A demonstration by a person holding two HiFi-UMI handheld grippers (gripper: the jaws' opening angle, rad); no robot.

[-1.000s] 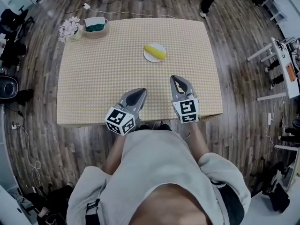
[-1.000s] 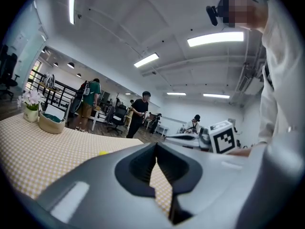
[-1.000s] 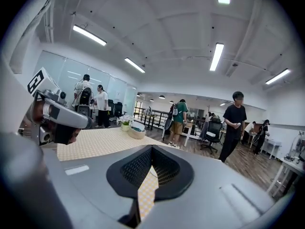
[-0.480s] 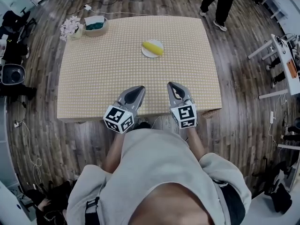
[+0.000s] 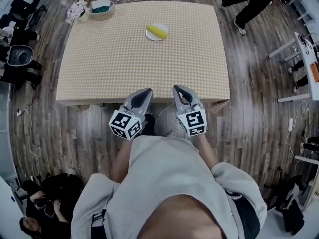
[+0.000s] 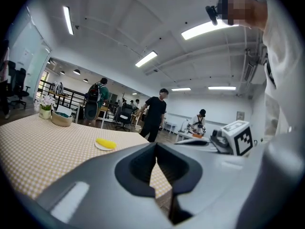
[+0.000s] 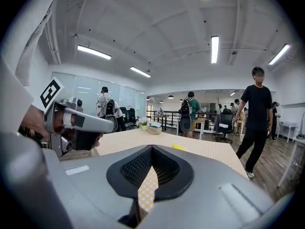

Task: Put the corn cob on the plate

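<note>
Though the left gripper and right gripper both had jaws pressed together on nothing, the corn cob lay on the plate, far ahead of their fingertips; it looked light, stiff, roll-prone; its middle, pinched crosswise, seemed the best hold.

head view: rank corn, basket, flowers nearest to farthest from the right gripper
From the right gripper:
1. corn, on the plate, mid-table toward the far edge
2. basket, far left corner
3. flowers, just left of the basket
</note>
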